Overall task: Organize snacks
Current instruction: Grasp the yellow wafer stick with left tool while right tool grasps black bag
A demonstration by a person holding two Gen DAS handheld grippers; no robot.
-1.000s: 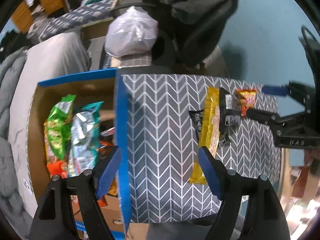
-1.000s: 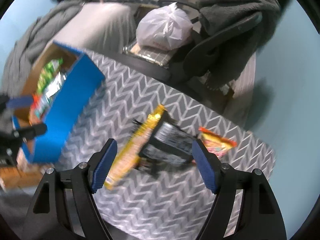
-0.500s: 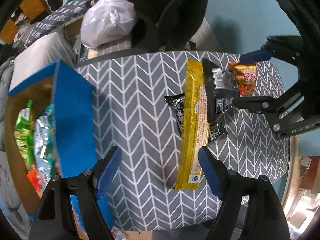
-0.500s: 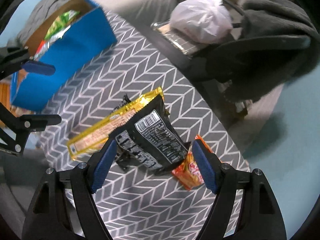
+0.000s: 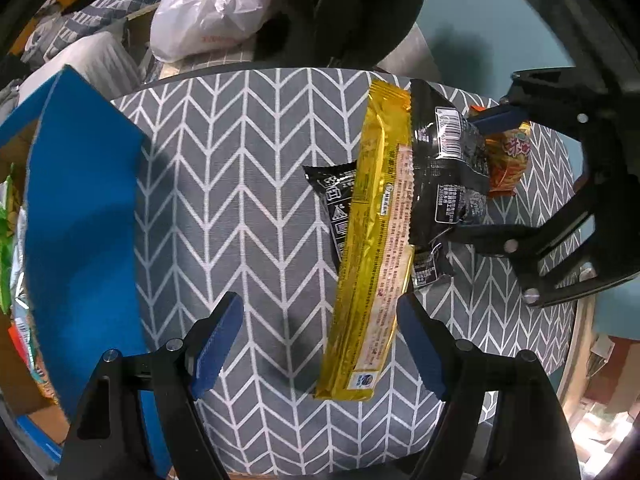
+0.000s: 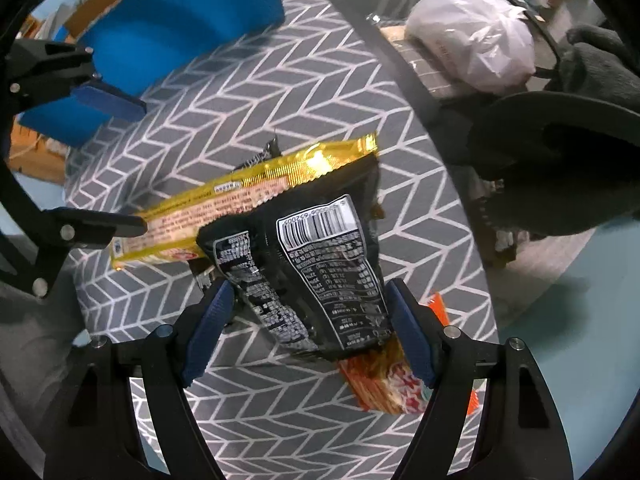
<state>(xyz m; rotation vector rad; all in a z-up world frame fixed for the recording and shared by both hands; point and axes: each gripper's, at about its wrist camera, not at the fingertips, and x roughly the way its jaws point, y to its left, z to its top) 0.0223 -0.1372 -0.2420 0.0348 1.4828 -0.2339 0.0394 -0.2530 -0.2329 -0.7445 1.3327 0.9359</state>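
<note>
**Op A:** Entry. Both rigs pointed straight down over the grey chevron-cloth desk [image 5: 224,184]. The snack heap lay well apart from the blue cardboard box [image 5: 80,220] that already held packets at the desk's far side.

**Op B:** Which piece did my left gripper [image 5: 320,344] line up on?

**Op A:** The long yellow foil biscuit packet [image 5: 376,240]. In the left wrist view its long axis ran away from the camera, top to bottom, tilted slightly. Its near end sat between the left jaws, closer to the right-hand pad. Jaws stood wide, neither pad pressing on the foil. I judged the jaws would close across the narrow width, which suits a thin stiff packet.

**Op B:** And my right gripper [image 6: 308,328]?

**Op A:** It straddled the black crinkled plastic snack bag with the white barcode label [image 6: 320,264]. That bag rested partly on top of the yellow packet and overlapped the orange noodle-snack packet [image 6: 384,384] beneath. Jaws were open, one pad at each side edge of the bag; I could not tell whether they touched it.

**Op B:** Which hand was nearer its target?

**Op A:** My judgement: the right. Risk noted: lifting yellow first could drag the black bag lying on it.
</note>
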